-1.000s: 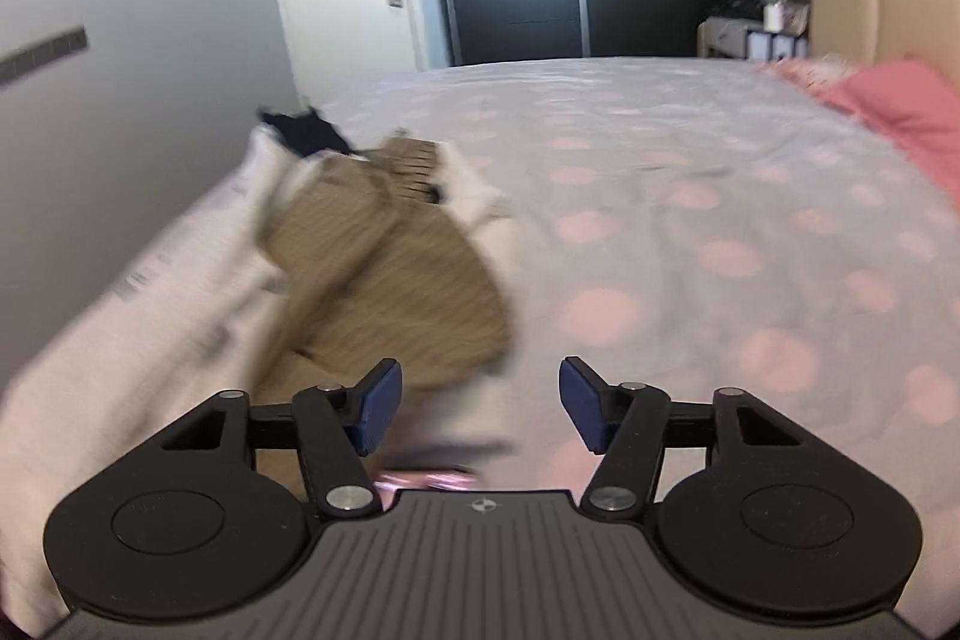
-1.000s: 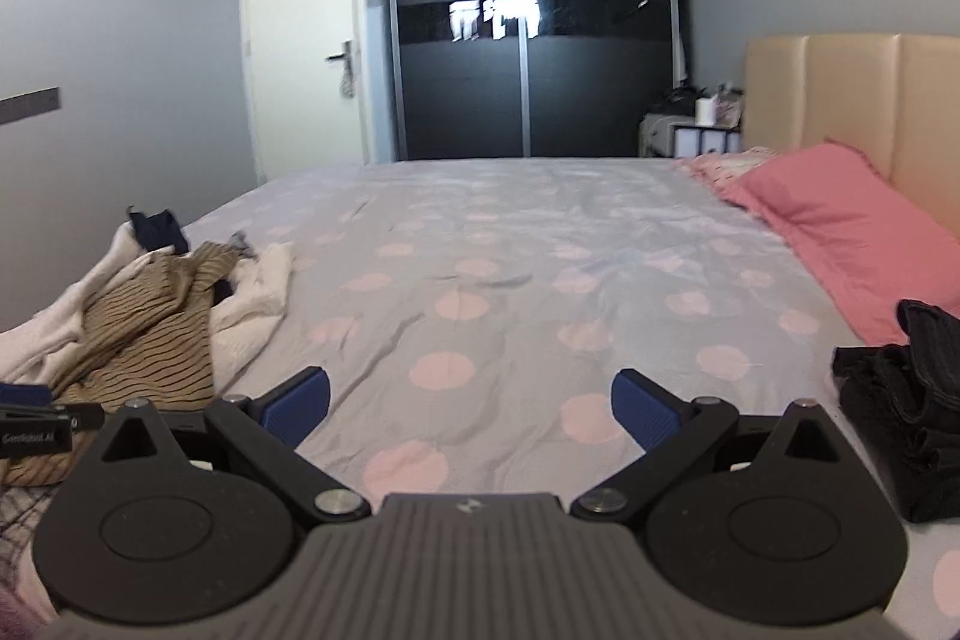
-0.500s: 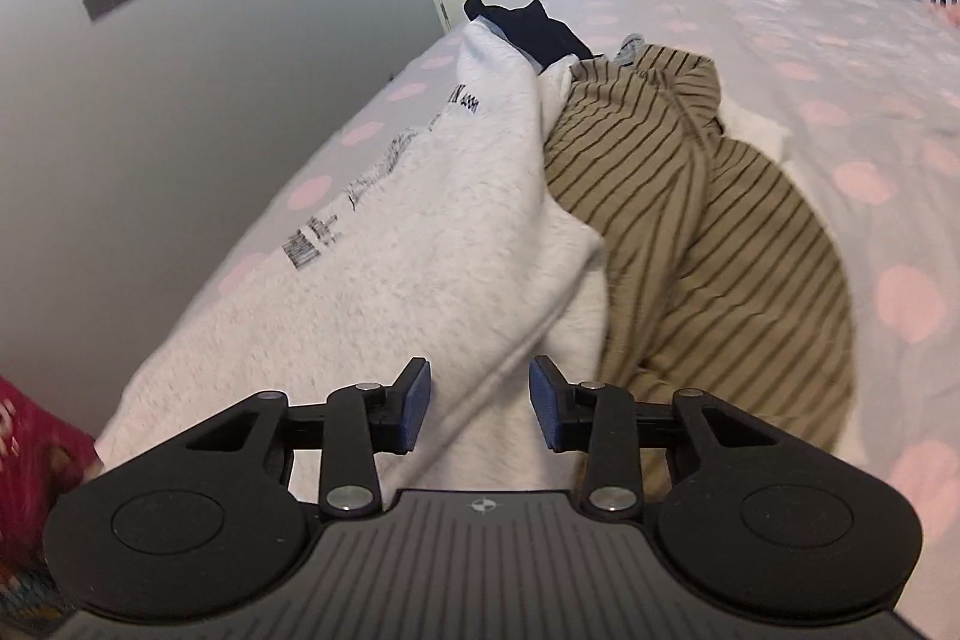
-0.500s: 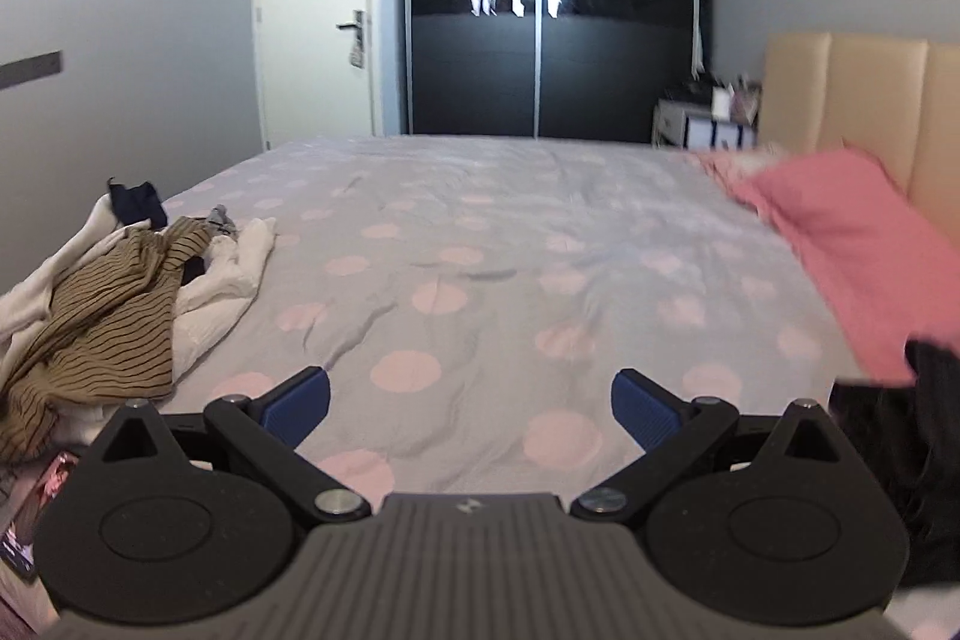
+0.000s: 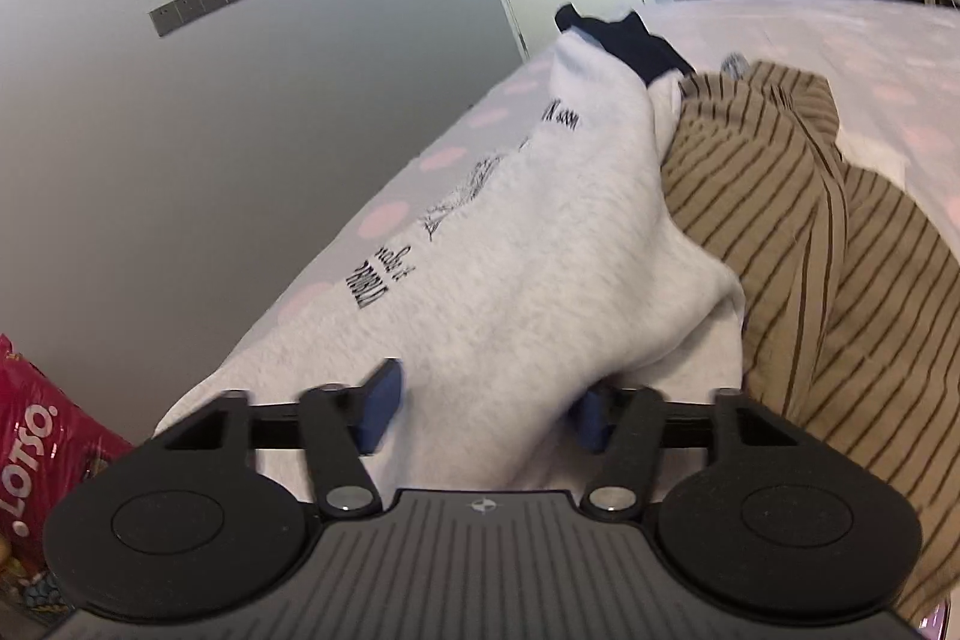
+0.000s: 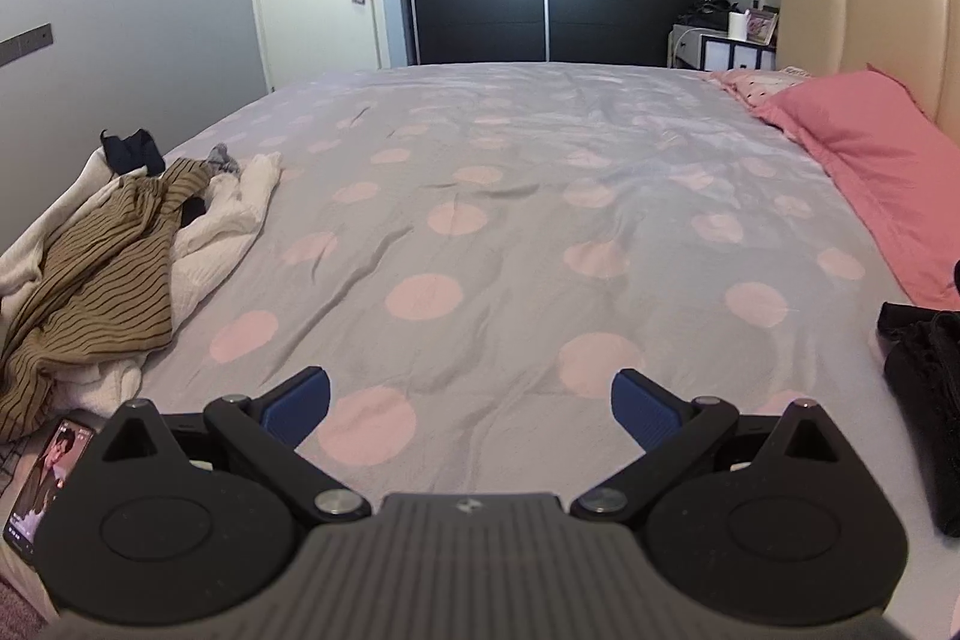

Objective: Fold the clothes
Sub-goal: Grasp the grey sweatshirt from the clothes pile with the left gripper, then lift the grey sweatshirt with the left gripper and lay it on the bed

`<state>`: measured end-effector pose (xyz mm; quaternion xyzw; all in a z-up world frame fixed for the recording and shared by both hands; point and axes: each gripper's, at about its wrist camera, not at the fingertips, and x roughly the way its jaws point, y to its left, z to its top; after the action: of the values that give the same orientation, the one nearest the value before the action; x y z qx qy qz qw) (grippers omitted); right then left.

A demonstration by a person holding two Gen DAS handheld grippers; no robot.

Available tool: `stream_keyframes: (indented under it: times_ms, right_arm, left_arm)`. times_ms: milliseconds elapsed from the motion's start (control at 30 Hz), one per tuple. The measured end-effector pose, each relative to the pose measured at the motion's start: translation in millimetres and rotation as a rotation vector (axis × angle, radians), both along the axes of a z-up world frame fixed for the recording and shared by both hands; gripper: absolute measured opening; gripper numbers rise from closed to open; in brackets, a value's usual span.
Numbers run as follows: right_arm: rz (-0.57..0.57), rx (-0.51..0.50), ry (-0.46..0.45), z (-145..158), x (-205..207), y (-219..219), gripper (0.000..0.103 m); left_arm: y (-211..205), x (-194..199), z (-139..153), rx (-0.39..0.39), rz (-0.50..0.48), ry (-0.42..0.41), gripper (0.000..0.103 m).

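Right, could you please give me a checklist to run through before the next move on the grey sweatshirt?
1. Grey sweatshirt between the pads of the left tool: ok, though its jaws are opening.
2. Firm hold on it: cannot tell.
3. Striped top clear of the sweatshirt: not ok, they touch.
4. Right tool open and empty: ok.
5. Bare bedsheet ahead for folding: ok.

The grey sweatshirt [image 5: 510, 280] hides most of one blue pad [image 5: 591, 418] of the left claw [image 5: 486, 409].
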<state>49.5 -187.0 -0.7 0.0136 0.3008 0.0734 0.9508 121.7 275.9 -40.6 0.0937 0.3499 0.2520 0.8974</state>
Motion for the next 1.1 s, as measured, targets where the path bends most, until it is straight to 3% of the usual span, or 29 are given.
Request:
stream_keyframes:
  times_ms: [167, 333, 500, 633, 733, 933, 1100]
  right_arm:
    - [0.020, -0.008, 0.006, -2, 1, 6, 0.101]
    - [0.025, -0.018, -0.014, 1, -4, 7, 0.101]
    - [0.020, -0.010, -0.016, 1, -7, 7, 0.101]
    - [0.030, -0.007, -0.030, 5, -12, 8, 0.101]
    - [0.035, -0.007, -0.051, 10, -17, 9, 0.101]
    - [-0.008, -0.030, -0.107, 19, -26, 2, 0.101]
    - [-0.072, -0.042, -0.130, 21, -30, -13, 0.101]
  left_arm:
    - [-5, 7, 12, -0.007, 0.035, -0.058, 0.012]
    - [-8, -5, 43, 0.022, 0.014, -0.178, 0.006]
    - [-34, -23, 77, 0.053, -0.129, -0.305, 0.005]
    - [-50, -38, 106, -0.057, -0.208, -0.394, 0.005]
    - [-70, -51, 125, -0.097, -0.298, -0.436, 0.005]
    - [-124, -75, 152, -0.183, -0.531, -0.496, 0.005]
    - [-181, -92, 157, -0.381, -0.724, -0.474, 0.005]
